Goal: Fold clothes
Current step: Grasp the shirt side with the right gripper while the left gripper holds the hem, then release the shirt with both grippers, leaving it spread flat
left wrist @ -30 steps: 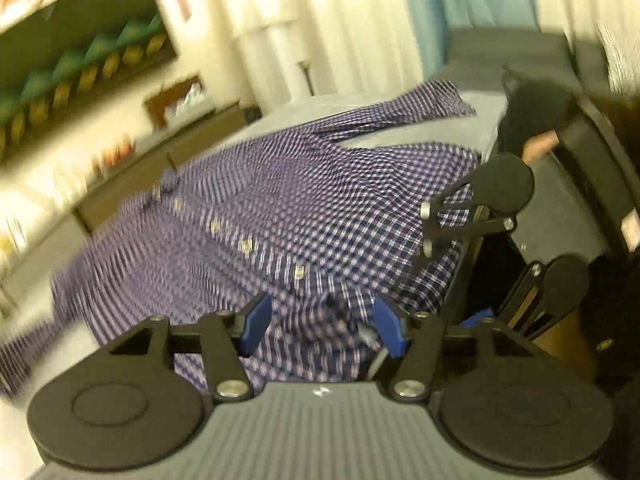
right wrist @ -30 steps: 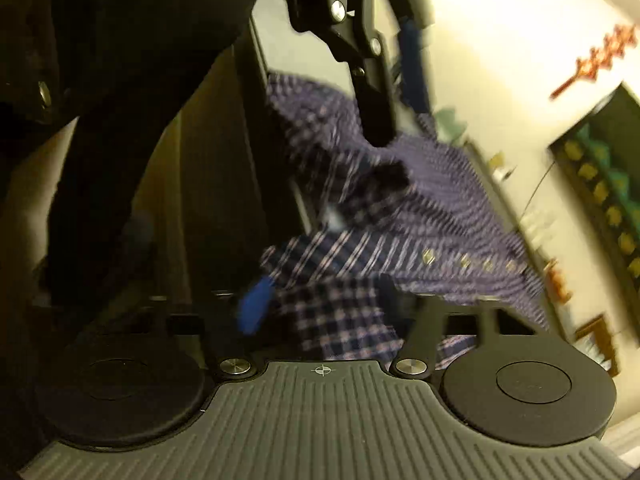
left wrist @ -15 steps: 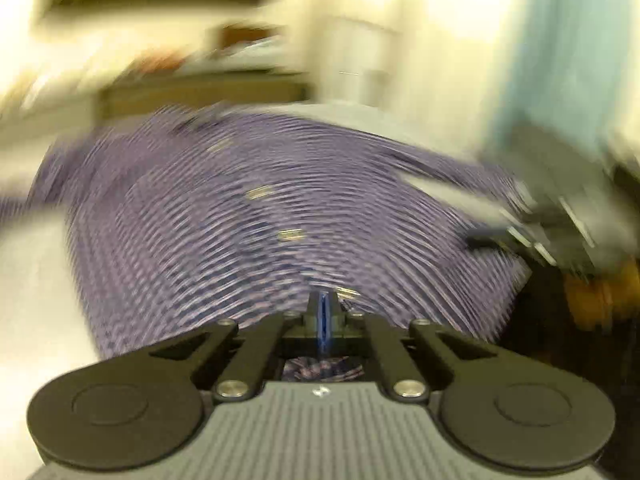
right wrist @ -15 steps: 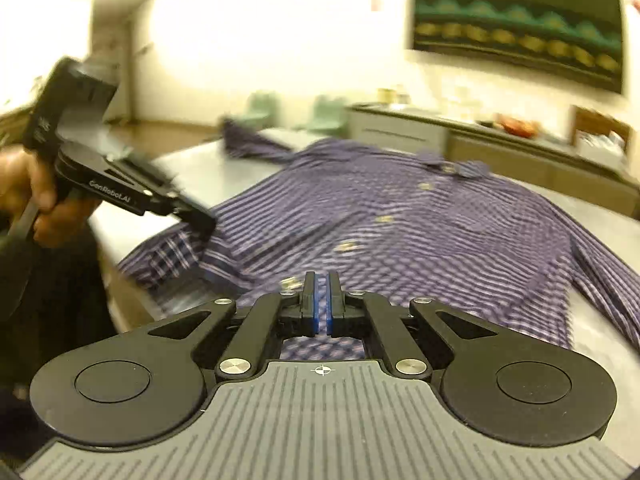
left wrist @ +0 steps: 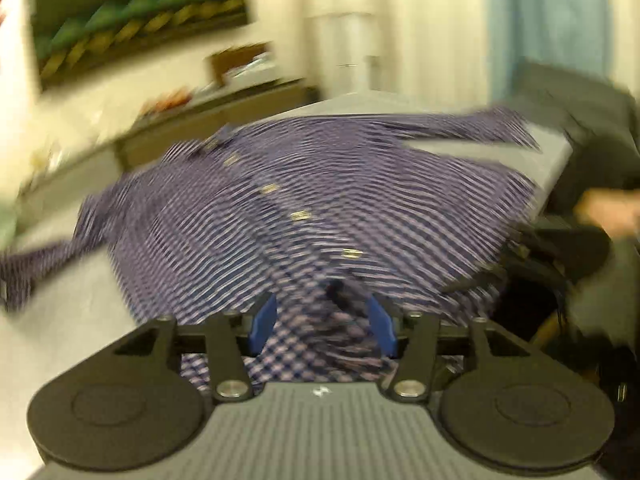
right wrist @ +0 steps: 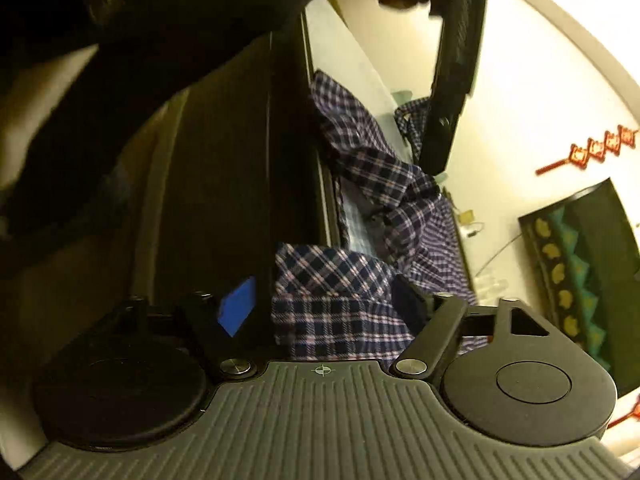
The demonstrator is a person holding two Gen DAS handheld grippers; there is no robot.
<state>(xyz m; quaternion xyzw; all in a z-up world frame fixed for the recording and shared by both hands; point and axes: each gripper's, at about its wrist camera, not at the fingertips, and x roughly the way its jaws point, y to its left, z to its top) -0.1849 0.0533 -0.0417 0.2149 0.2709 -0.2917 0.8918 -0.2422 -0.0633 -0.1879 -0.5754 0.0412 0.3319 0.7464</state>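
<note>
Left wrist view: a purple checked shirt (left wrist: 320,200) lies spread, button placket upward, on a grey table (left wrist: 72,320), one sleeve trailing toward the left edge and the other reaching toward the far right corner. The left gripper (left wrist: 322,322) stands with its blue pads apart, the shirt's near hem bunched between them but not pinched. Half a second ago the same pads were pressed together on that hem; they have since parted, so the cloth is released, though the view is blurred by motion. The right gripper (left wrist: 532,256) shows dimly at the right border, beside the person's hand (left wrist: 612,212).

Right wrist view: the right gripper (right wrist: 324,306) is likewise spread wide, one blue pad hanging beside the dark edge of the table (right wrist: 320,160), the other over the cloth. Half a second ago it was closed and level above the table; now it is tipped on its side at the table's edge, with a corner of the shirt (right wrist: 340,292) draped over that edge between its fingers, loose. The left gripper (right wrist: 452,80) crosses the top of this view.

Reading: both grippers have let go of the lower hem at once after a short joint pull or shake. The shirt is flat and open rather than folded; judged from this, the garment has been laid out or straightened, and the hem corner hanging off the table edge is rumpled
</note>
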